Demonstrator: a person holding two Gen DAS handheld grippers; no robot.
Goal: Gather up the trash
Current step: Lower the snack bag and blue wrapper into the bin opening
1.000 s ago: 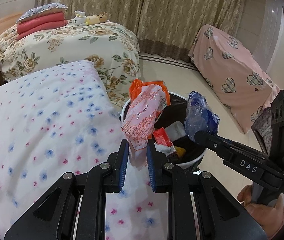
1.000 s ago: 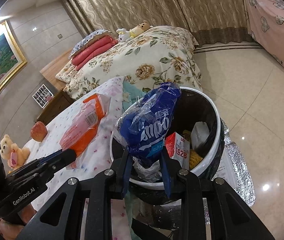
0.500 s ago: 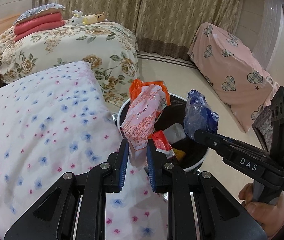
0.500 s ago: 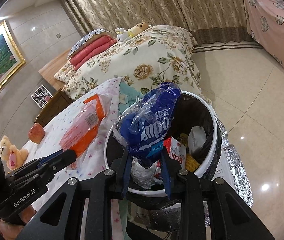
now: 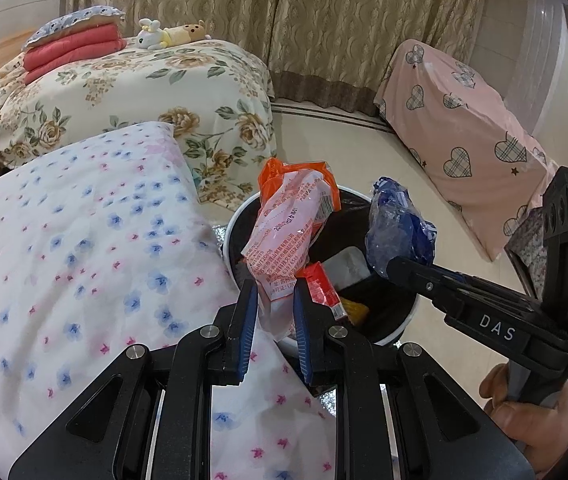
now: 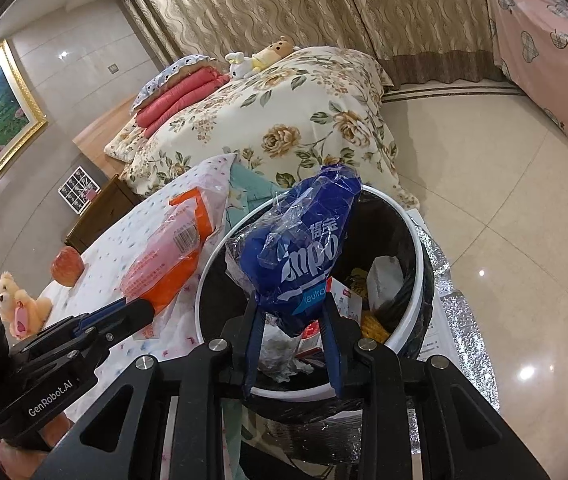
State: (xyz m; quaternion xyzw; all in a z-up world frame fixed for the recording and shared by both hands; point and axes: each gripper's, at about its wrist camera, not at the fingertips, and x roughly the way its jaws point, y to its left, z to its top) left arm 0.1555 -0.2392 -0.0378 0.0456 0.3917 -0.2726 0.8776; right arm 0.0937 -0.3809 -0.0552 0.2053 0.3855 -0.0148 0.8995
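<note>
My left gripper (image 5: 274, 292) is shut on an orange and pink snack wrapper (image 5: 289, 236) and holds it over the near rim of the white-rimmed trash bin (image 5: 397, 330), which has a black liner. My right gripper (image 6: 289, 308) is shut on a crumpled blue plastic wrapper (image 6: 303, 252) above the bin (image 6: 417, 256). Each gripper shows in the other's view: the right one (image 5: 391, 266) and the left one (image 6: 140, 308). The bin holds a red carton (image 5: 321, 288), white paper and yellow scraps.
A bed with a blue and pink flowered sheet (image 5: 84, 256) lies left of the bin, with an apple (image 6: 67, 266) and a teddy bear (image 6: 20, 306) on it. A second floral bed (image 5: 144, 92), a pink heart-covered piece of furniture (image 5: 455, 120) and tiled floor (image 6: 503, 200) surround it.
Both grippers have moved slightly closer over the bin with their wrappers still held. The bin sits more directly beneath them.
</note>
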